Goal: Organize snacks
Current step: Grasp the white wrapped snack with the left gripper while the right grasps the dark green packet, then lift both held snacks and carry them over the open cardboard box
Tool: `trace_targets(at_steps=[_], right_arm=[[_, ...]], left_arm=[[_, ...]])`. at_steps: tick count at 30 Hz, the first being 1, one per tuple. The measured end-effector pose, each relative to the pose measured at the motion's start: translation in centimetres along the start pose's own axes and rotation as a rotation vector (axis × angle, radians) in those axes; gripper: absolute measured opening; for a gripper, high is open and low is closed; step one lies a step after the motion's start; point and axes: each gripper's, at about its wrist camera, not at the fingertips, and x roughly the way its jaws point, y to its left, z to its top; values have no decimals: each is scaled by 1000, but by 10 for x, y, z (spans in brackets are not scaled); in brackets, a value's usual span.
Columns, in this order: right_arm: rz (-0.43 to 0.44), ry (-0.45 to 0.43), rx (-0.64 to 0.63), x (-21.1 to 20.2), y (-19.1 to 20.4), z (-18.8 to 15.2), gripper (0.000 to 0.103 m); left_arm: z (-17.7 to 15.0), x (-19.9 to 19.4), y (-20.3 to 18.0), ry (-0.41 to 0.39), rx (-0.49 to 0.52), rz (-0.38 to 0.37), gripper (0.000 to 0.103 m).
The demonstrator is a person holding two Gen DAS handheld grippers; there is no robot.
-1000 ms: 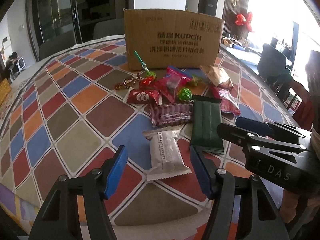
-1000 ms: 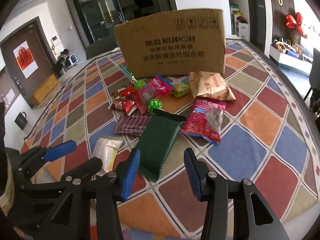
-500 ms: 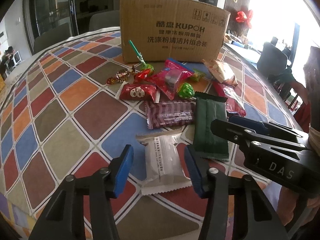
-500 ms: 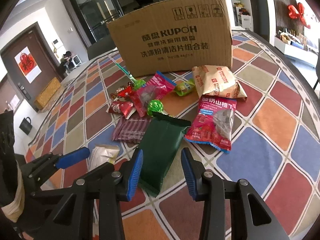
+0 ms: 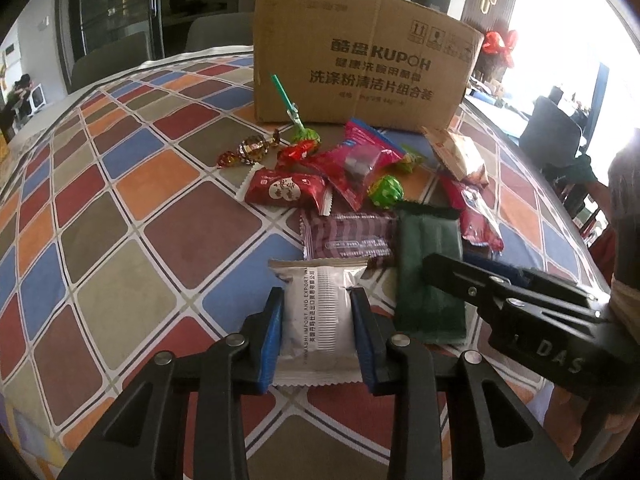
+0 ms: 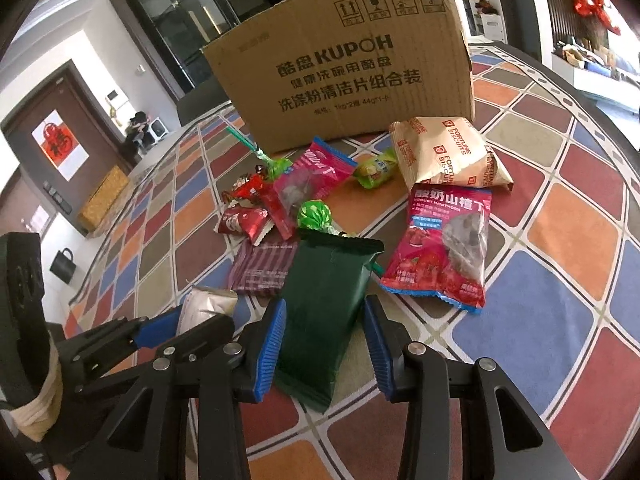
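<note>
Left gripper: I am closing the jaws on the white packet, which lies flat on the checked tablecloth nearest me; the blue pads look to meet both long edges. I should squeeze only until the wrapper stops sliding, since it looks soft and air-filled.

Right gripper: jaws closing around the dark green packet, just right of the white one; the left pad is at its edge, the right pad apart. I should centre before pinching.

The cardboard box stands behind the pile, presumably the destination.
</note>
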Motion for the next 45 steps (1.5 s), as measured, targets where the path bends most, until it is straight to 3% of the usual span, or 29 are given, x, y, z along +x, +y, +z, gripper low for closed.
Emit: trace_targets(at_steps=[1,5,15,31,45], right_arm=[[-7,6,-2,1,1,0,28],[-15,-9,-7,-2,3,-1,18],[-56,-96,-102,-27,21,3,9],[-75,-169,-142,-53,32,13,9],[-105,-338,-167,-83,40,66,9]], left_arm=[[1,0,0,1,-2,0,33],[2,0,1,-2,-7,-1,33],[8,-15,-2,-46,-8,-7,33],[38,-52,-10,-161,-1,-6,33],[102,-81,-15,-322,39,-17,32]])
